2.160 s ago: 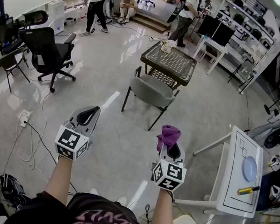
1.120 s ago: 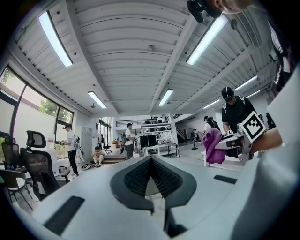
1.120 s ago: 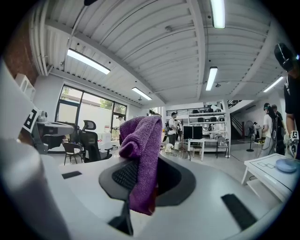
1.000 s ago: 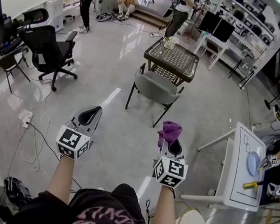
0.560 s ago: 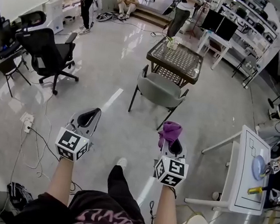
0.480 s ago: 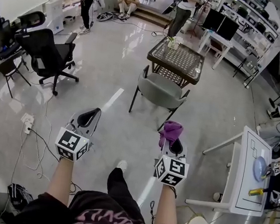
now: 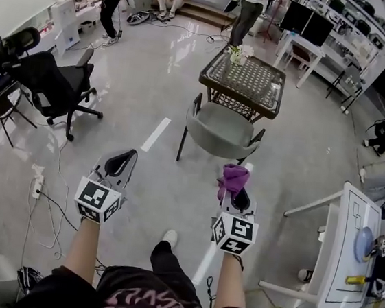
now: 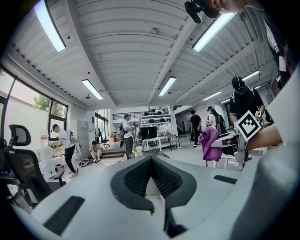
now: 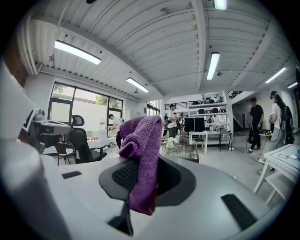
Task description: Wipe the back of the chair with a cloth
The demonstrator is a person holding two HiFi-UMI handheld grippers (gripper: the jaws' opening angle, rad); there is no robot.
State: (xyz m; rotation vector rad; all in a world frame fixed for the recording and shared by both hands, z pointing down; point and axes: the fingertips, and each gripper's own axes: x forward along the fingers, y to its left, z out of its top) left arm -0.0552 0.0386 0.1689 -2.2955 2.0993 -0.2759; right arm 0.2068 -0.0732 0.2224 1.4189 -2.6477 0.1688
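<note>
A grey chair (image 7: 219,132) with dark legs stands ahead on the floor, its curved back toward me, pushed up to a dark woven table (image 7: 243,83). My right gripper (image 7: 234,183) is shut on a purple cloth (image 7: 233,177) that bunches above the jaws and hangs down in front (image 9: 143,154). It is held short of the chair back, apart from it. My left gripper (image 7: 120,164) is shut with nothing in it, level with the right one and further left. In the left gripper view the purple cloth (image 8: 207,143) shows off to the right.
A black office chair (image 7: 52,85) stands at the left, with cables and a power strip (image 7: 37,187) on the floor. A white table (image 7: 344,246) with a blue plate (image 7: 363,243) is at the right. Several people stand or sit at the far end of the room.
I have walked forward: the grey chair and woven table are now nearer. Both grippers keep the same pose, the right one still holding the cloth.
</note>
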